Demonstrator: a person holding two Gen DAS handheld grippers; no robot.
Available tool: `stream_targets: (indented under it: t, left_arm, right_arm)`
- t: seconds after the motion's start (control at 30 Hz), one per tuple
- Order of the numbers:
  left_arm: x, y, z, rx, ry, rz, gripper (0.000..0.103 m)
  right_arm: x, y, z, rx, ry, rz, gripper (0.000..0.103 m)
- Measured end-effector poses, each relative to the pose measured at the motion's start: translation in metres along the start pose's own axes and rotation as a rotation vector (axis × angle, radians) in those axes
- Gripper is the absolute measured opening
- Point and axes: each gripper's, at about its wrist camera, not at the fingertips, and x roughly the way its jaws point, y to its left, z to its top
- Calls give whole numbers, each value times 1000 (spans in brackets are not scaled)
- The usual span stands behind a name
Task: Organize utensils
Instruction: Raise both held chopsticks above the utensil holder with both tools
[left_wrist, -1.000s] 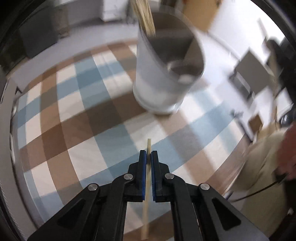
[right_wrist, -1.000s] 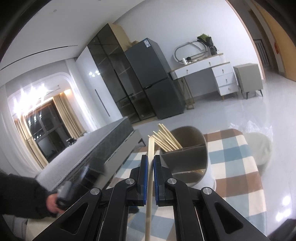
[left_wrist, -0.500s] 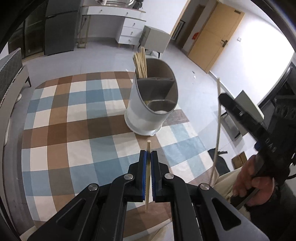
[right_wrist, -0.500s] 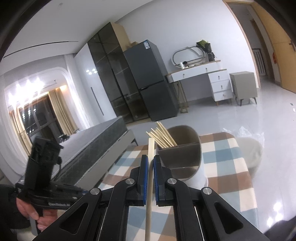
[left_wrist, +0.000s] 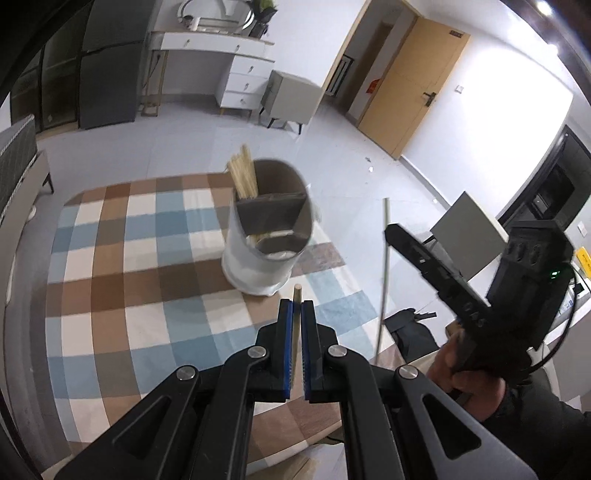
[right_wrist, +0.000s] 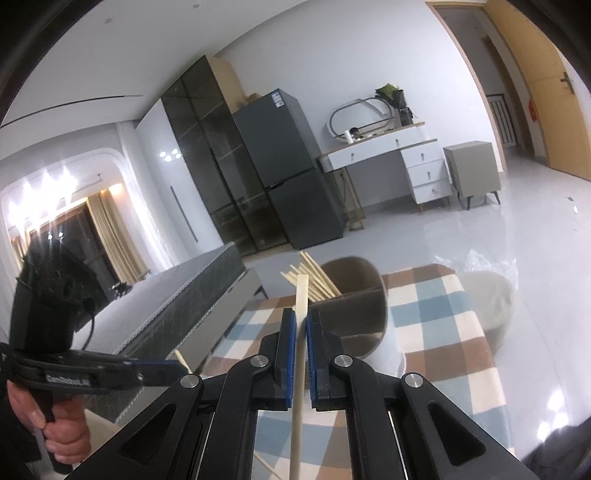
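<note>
Short of the grey divided utensil holder (left_wrist: 264, 240), my left claw (left_wrist: 296, 314) and right claw (right_wrist: 300, 325) each pinch one pale wooden chopstick (left_wrist: 296, 295), clamped tight

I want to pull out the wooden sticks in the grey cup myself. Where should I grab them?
Grab the bundle of pale wooden chopsticks by the tips sticking above the rim, coming straight down from above. The tall grey divided holder on the checked tablecloth walls in their lower parts, so only the tops are free.
</note>
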Motion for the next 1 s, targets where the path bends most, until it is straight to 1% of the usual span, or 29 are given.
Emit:
stream_targets:
  t: [0.17,0.3,0.5,0.63,0.8,1.0]
  left_arm:
    - [-13,-16,23,12,-31,-31,0]
    - [-21,-25,46,25,-65,-52,0]
    - [-30,-25,91,22,-125,-73,0]
    - [-29,-17,120,8,-155,-77,0]
    - [-18,-3,149,-2,-179,-77,0]
    - [10,17,169,-22,-172,-47,0]
  right_arm:
    - [-5,4,23,-24,-57,10,5]
    - [-1,9,46,-110,-103,3,5]
    - [16,12,90,-215,-180,4,5]
    - [40,11,117,-262,-218,14,5]
    - [76,8,130,-287,-244,24,5]
    - [115,2,121,-300,-250,49,5]
